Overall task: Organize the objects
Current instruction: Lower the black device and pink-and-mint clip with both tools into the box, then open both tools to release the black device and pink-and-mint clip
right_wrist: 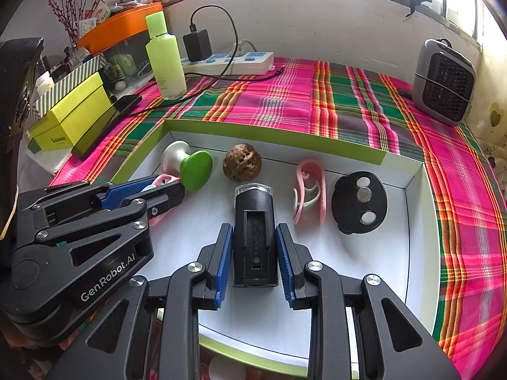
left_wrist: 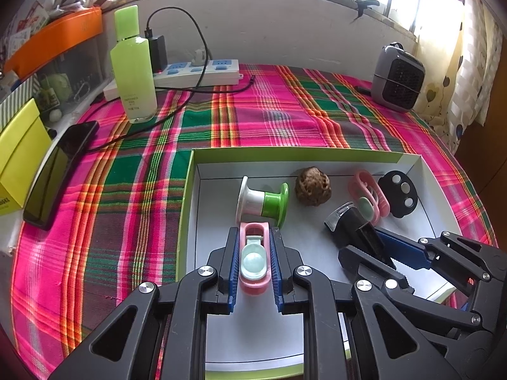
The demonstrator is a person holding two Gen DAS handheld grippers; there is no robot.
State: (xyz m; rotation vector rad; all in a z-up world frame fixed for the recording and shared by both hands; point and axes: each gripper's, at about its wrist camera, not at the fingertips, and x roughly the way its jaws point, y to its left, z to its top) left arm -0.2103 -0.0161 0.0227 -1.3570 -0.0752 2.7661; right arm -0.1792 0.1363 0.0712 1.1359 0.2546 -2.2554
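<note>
Tray (left_wrist: 348,155), green-rimmed, white floor, on plaid cloth (left_wrist: 253,117); all places given from it.

1. Pink clip (left_wrist: 255,258), near-left part of the tray floor. Left gripper (left_wrist: 253,264) was clamped on its long sides, blue pads flush to the plastic. Thin hollow plastic with a mint insert: judged light, a little springy, smooth; held across the wider body, not the open loop end, lest it flex or squirt out.
2. Black box (right_wrist: 255,240), tray middle, clear cap toward the far wall. Right gripper (right_wrist: 255,259) was closed on its flat sides. Rigid, probably light; flat faces gave a sure hold, the cap best left untouched.
3. Loose in the tray's far half: spool (right_wrist: 187,164), walnut (right_wrist: 242,164), second clip (right_wrist: 309,190), black disc (right_wrist: 359,202).
</note>
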